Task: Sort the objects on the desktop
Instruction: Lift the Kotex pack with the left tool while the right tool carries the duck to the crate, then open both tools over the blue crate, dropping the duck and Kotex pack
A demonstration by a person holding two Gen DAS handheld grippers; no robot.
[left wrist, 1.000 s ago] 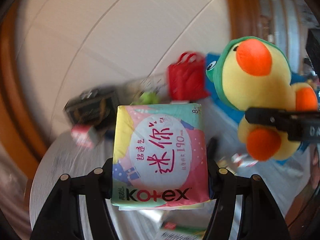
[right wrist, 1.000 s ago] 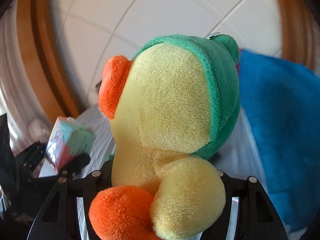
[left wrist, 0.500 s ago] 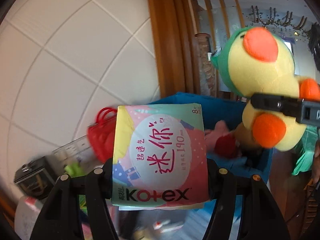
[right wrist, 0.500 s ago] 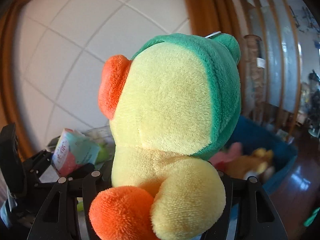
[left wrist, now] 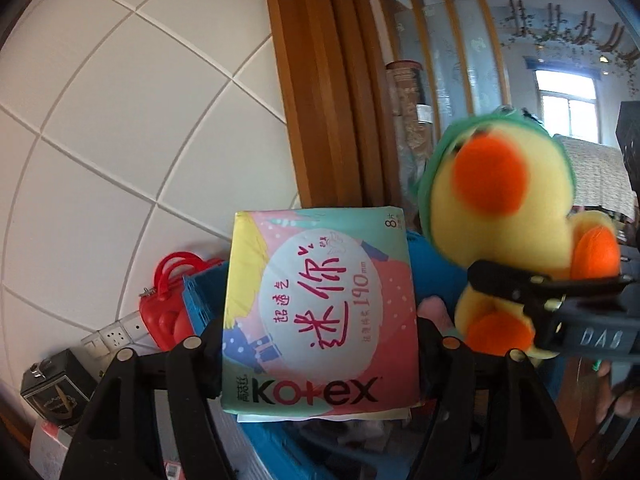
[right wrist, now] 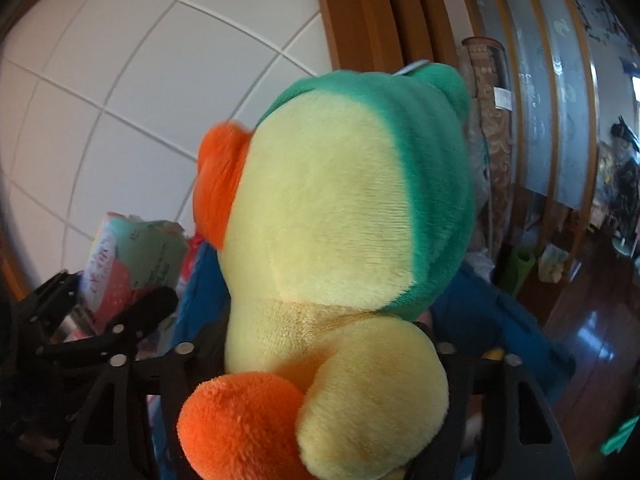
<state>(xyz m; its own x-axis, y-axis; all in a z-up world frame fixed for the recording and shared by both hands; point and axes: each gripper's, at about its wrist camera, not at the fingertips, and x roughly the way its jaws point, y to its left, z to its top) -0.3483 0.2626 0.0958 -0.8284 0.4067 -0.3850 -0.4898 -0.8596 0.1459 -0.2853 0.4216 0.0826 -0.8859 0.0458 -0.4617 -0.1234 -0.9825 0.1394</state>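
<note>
A pink and green Kotex pack (left wrist: 320,304) stands upright between the fingers of my left gripper (left wrist: 320,332). The pads still touch its sides while the jaws are opening. The same pack (right wrist: 120,272) shows at the left of the right wrist view. A yellow plush duck (right wrist: 344,240) with a green hood and orange beak fills that view, held at the body by my right gripper (right wrist: 316,340), whose jaws are also opening. In the left wrist view the duck (left wrist: 500,208) hangs blurred at the right, a black finger (left wrist: 520,280) across it. Both are held over a blue bin (left wrist: 436,256).
A red toy bag (left wrist: 168,300), a white socket strip (left wrist: 116,334) and a black box (left wrist: 56,396) sit at lower left by the tiled wall. A wooden frame (left wrist: 320,100) rises behind. A pink plush (left wrist: 434,308) lies in the bin. Dark wood floor (right wrist: 592,320) lies to the right.
Both grippers rose and swung right, away from the table and over the blue bin, each carrying its object. The duck's head now looks blurred and slightly tipped.
</note>
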